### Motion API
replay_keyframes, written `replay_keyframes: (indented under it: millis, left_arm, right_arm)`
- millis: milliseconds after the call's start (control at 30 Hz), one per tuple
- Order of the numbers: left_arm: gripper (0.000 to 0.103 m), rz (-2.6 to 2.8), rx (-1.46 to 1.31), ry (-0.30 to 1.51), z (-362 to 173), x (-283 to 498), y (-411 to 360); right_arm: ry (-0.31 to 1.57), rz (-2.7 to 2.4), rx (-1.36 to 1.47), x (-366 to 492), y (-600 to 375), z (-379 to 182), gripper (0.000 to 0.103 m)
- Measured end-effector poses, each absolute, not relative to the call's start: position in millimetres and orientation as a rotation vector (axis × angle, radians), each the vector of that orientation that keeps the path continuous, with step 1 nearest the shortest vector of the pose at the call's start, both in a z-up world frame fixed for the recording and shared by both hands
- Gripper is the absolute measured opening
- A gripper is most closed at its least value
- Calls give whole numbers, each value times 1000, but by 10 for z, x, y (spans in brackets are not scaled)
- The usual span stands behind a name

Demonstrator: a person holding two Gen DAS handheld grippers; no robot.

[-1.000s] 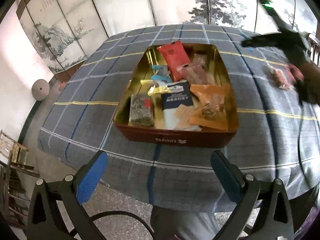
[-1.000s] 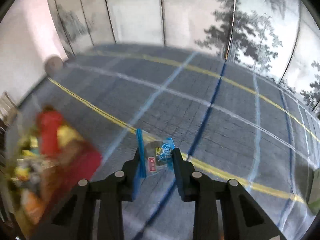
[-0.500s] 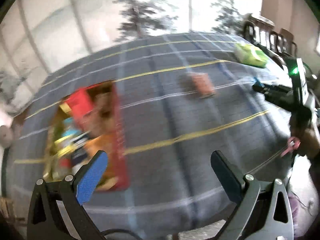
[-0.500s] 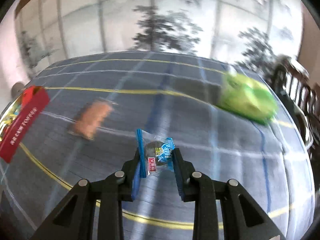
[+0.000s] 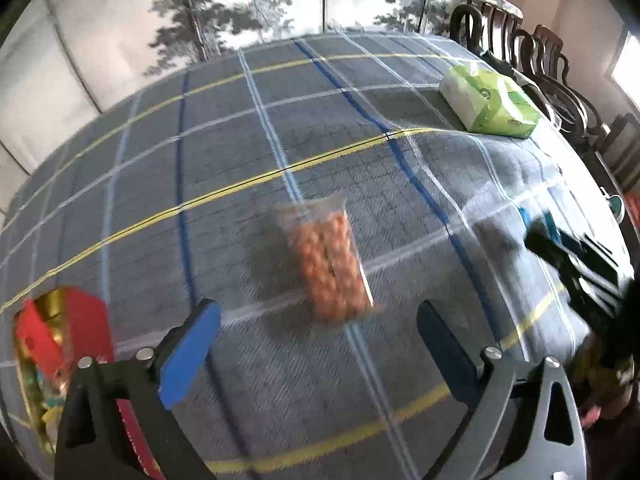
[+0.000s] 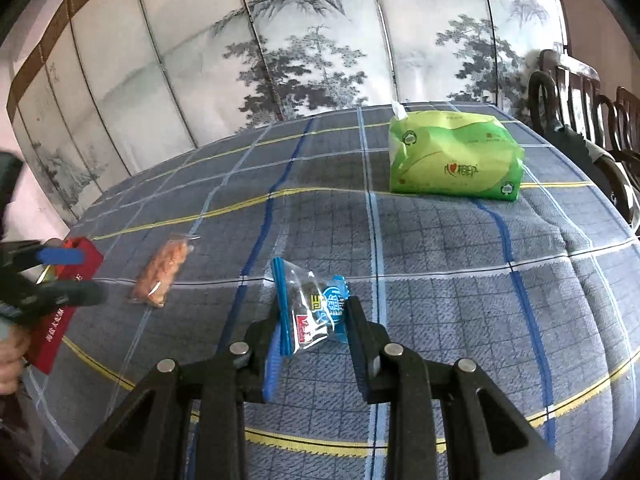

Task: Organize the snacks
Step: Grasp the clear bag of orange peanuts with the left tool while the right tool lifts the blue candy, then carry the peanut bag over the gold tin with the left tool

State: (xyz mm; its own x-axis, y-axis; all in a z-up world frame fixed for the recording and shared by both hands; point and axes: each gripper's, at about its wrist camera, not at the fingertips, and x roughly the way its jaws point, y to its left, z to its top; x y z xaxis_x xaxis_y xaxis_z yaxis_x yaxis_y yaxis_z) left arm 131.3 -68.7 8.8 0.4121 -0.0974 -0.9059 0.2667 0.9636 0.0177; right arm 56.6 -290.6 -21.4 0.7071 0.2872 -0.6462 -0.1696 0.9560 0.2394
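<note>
Left wrist view first: my left gripper (image 5: 318, 334) has its jaws spread wide with nothing between them, hanging over the plaid tablecloth (image 5: 248, 152). Right ahead of the fingertips lies a clear bag of orange snacks (image 5: 328, 258), flat on the cloth, nothing between it and me. Off at the lower left edge sits the red snack tin (image 5: 60, 336) with its gold inside and a jumble of wrappers in it, partly cut off by the frame and by my own finger. Far right corner of the table has a green and white tissue pack (image 5: 492, 100), and dark wooden chairs (image 5: 536, 52) stand behind that. My other gripper shows up as a dark blur on the right.

From the right wrist, my right gripper (image 6: 310, 330) is clamped on a small candy packet (image 6: 314, 306), clear plastic with blue ends, held above the cloth. There's print on it, a blue patch and a red and white patch, but I can't read any of it. The tissue pack (image 6: 454, 158) has red characters and round logos, too small for me to make out. The orange snack bag (image 6: 162, 268) lies off to the left, well apart from the candy, and the tin's red wall (image 6: 56, 320) has pale characters running down it, also unreadable. A painted folding screen (image 6: 304, 48) with pine trees runs behind the table.
</note>
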Motion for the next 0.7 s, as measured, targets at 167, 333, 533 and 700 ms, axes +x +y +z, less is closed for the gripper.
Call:
replay_keyframes:
  millis: [167, 333, 533, 700]
  left_arm:
    - [88, -192, 182, 1180, -108, 1558, -756]
    - [45, -183, 201, 1201, -271, 1635, -820]
    - [33, -183, 176, 1176, -300, 1457, -872]
    - [33, -188, 120, 1125, -82, 904, -866]
  right_arm:
    - [732, 284, 199, 563, -2948, -210, 29]
    - [721, 300, 215, 548, -2966, -203, 29]
    - [733, 301, 220, 577, -2961, -218, 29]
    - [753, 297, 212, 615, -2948, -234, 29]
